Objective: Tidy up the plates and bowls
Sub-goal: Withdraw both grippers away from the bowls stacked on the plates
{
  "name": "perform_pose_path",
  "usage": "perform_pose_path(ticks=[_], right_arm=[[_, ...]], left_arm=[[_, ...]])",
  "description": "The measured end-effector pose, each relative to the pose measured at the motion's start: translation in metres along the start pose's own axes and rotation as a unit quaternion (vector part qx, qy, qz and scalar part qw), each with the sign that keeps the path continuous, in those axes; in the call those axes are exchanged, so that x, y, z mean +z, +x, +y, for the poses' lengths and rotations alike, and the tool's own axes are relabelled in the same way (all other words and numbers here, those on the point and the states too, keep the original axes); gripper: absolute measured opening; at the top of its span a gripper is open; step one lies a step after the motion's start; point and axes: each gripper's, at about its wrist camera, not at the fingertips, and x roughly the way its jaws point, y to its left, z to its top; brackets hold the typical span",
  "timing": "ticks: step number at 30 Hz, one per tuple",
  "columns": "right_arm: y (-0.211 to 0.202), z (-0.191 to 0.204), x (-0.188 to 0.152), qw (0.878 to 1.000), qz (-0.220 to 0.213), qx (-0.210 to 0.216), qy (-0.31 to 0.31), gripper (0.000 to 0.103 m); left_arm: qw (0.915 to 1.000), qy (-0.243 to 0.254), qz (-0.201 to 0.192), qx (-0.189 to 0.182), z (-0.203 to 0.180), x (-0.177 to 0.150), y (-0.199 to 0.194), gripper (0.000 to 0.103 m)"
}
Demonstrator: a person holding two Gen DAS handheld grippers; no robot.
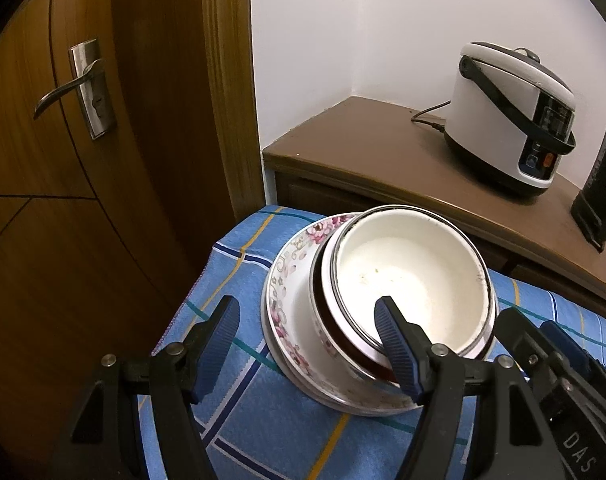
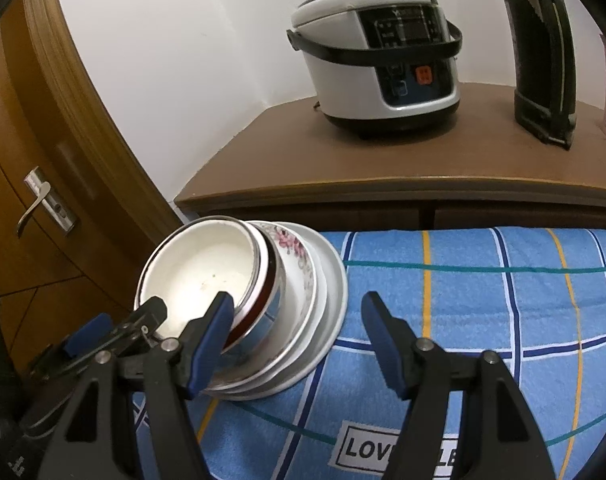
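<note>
Crockery stack at centre of the left wrist view and lower left of the right wrist view: a white enamel bowl (image 1: 415, 280) nests tilted in a dark-rimmed bowl (image 1: 329, 320), which sits in a floral bowl (image 1: 295, 280) on white plates (image 2: 335, 280), all on a blue checked cloth (image 2: 483, 300). The left gripper (image 1: 307, 332) is wide open and holds nothing; one finger (image 1: 395, 344) appears to reach over the enamel bowl's near rim, contact uncertain. The right gripper (image 2: 297, 320) is likewise spread and empty, beside the stack. Glazed and enamel ware is judged stiff, slippery, chip-prone and, stacked, heavy; a rim pinch on the top bowl, lifted singly, seems safest. A rice cooker (image 2: 377, 52) stands on the cabinet (image 2: 383, 168), upper right.
</note>
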Motion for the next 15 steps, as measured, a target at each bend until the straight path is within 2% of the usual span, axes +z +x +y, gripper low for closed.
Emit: perform_pose_path(ticks=[15], right_arm=[[-0.014, -0.004, -0.009, 1.0, -0.008, -0.003, 0.002, 0.07]], left_arm=[[0.9999, -0.006, 0.01, -0.012, -0.001, -0.001, -0.003, 0.072]])
